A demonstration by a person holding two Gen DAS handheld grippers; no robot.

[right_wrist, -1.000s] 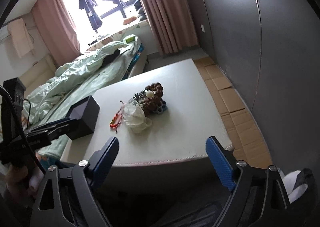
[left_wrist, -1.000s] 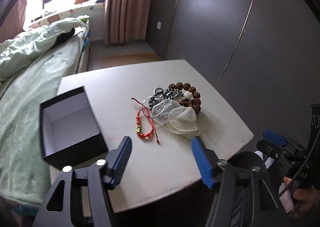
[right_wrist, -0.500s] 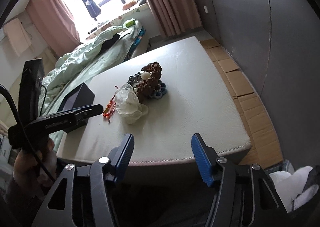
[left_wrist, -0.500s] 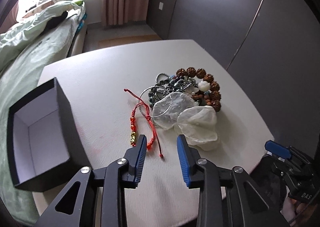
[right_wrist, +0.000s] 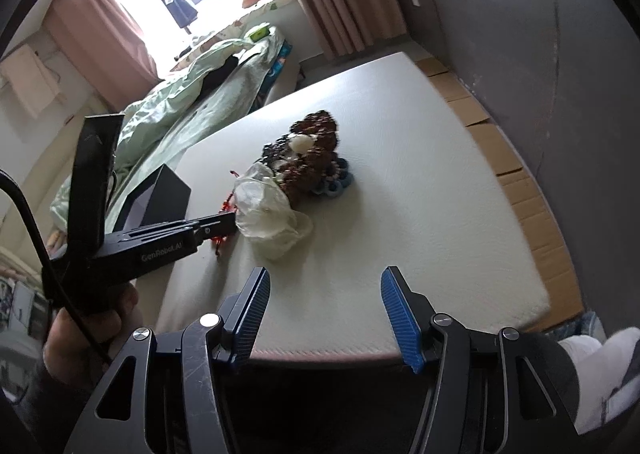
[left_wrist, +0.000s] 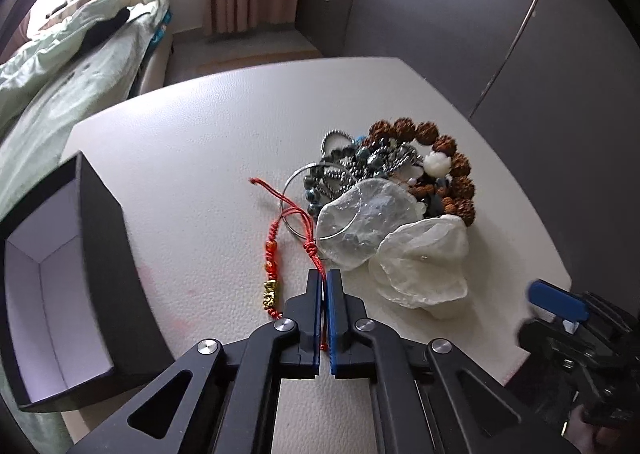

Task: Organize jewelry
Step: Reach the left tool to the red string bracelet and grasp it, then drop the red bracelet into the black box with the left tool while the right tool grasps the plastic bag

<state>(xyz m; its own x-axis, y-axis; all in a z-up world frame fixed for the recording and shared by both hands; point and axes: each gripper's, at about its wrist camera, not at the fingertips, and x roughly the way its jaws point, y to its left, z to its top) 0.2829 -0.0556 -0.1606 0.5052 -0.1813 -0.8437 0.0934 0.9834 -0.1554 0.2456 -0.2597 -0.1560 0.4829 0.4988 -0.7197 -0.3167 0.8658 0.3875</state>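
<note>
Dropping toward the white table (left_wrist: pixel 192 142), the left claw (left_wrist: pixel 324 286) has clenched on the red braided cord bracelet (left_wrist: pixel 276 254), the open black box (left_wrist: pixel 60 262) just leftward; right claw (right_wrist: pixel 324 294) gapes empty.

The left gripper (left_wrist: pixel 324 276) now sits lower, clamped on the red string bracelet (left_wrist: pixel 294 232); the right gripper (right_wrist: pixel 324 286) narrows.
</note>
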